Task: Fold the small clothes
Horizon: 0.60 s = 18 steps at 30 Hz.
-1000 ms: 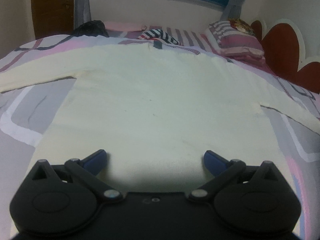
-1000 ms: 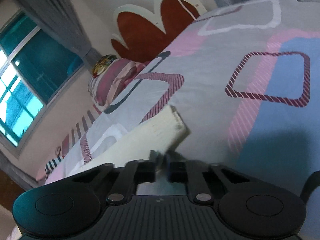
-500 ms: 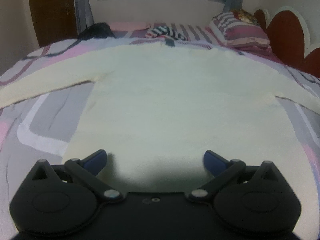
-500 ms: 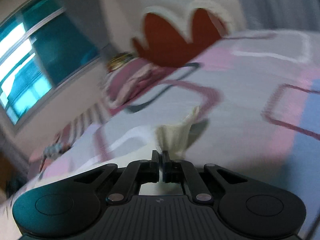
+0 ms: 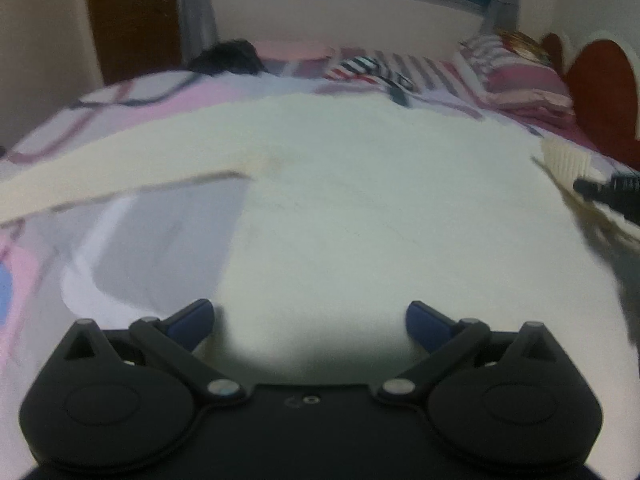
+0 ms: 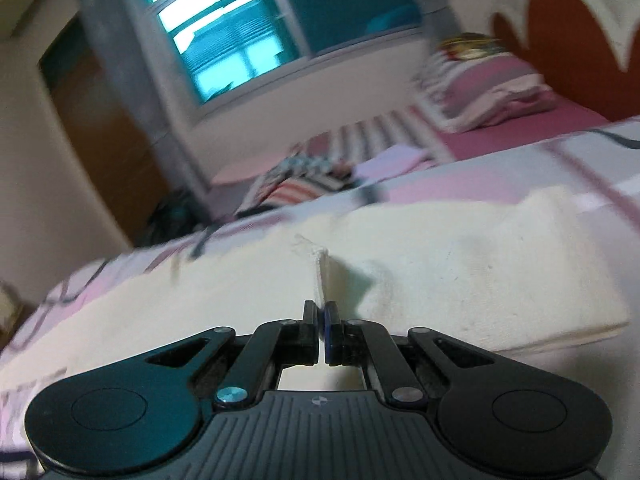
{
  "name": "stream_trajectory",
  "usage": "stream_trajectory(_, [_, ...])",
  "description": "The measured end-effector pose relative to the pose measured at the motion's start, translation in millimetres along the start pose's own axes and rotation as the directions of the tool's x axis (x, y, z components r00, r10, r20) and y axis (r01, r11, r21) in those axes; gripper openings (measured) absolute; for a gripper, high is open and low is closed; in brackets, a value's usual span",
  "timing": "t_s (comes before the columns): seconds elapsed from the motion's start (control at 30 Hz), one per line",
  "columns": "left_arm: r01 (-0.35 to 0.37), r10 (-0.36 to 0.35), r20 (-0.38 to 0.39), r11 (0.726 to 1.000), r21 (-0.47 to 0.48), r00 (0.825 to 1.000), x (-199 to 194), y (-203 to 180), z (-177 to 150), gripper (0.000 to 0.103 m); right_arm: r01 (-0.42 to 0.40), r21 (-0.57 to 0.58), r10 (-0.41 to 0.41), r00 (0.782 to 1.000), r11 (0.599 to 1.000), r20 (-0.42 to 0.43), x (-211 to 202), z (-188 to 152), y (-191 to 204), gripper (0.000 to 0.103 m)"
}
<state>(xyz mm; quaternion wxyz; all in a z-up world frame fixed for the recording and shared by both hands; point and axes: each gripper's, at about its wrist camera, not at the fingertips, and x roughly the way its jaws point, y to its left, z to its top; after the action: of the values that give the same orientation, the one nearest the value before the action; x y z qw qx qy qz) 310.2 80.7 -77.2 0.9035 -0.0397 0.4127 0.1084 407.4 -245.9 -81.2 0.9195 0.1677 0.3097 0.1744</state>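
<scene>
Cream sweater [image 5: 360,208] lies flat on the patterned bedspread [image 5: 152,236], directly ahead of the left gripper [image 5: 310,320], whose fingers stand wide apart and hold nothing. Its long axis, sleeve to sleeve, runs crosswise to that gripper. The right gripper [image 6: 320,320] is pinched together on the right sleeve [image 6: 460,272], cuff raised over the body (frames are blurred). Judged: the right hand is nearer the fold; the left sleeve [image 5: 120,168] remains outstretched. Beyond: pillow [image 5: 520,80], headboard [image 5: 600,88], window [image 6: 240,40].
</scene>
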Motion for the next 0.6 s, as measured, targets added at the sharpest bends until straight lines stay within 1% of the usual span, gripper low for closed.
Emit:
stream_trajectory(0.07, [-0.006,0.006,0.025,1.0,-0.022,1.0,3,12,11,0.101,-0.01,-0.03,0.01,1.0,0.999,-0.018,11,-11,22,0.002])
stream_trajectory(0.13, [0.007,-0.005,0.042,0.999,-0.051,0.999,4,24,21,0.101,-0.018,-0.049,0.016,0.999,0.999,-0.033,20,-21,39,0.002])
stream_trajectory(0.2, [0.041,-0.037,0.06,0.996,-0.076,0.998,5,34,29,0.101,-0.027,-0.076,0.024,0.999,0.997,-0.041,28,-30,58,0.002])
stream_trajectory(0.33, [0.112,-0.101,0.085,0.985,-0.13,0.991,9,44,42,0.099,-0.061,-0.111,0.055,0.997,0.992,-0.062,46,-38,82,0.002])
stream_trajectory(0.43, [0.132,-0.121,0.082,0.98,-0.15,0.989,18,44,47,0.098,-0.097,-0.139,0.082,0.991,0.986,-0.11,69,-44,101,0.002])
stream_trajectory(0.5, [0.146,-0.135,0.074,0.976,-0.16,0.988,24,38,49,0.097,-0.059,-0.178,0.044,0.995,0.982,-0.087,61,-49,109,0.002])
stream_trajectory(0.57, [0.174,-0.164,0.074,0.972,-0.161,0.984,32,31,51,0.096,-0.045,-0.158,0.033,0.997,0.986,-0.075,54,-50,103,0.002])
stream_trajectory(0.6, [0.19,-0.18,0.077,0.969,-0.158,0.981,35,24,51,0.093,-0.019,-0.136,0.01,0.998,0.99,-0.066,48,-51,94,0.002])
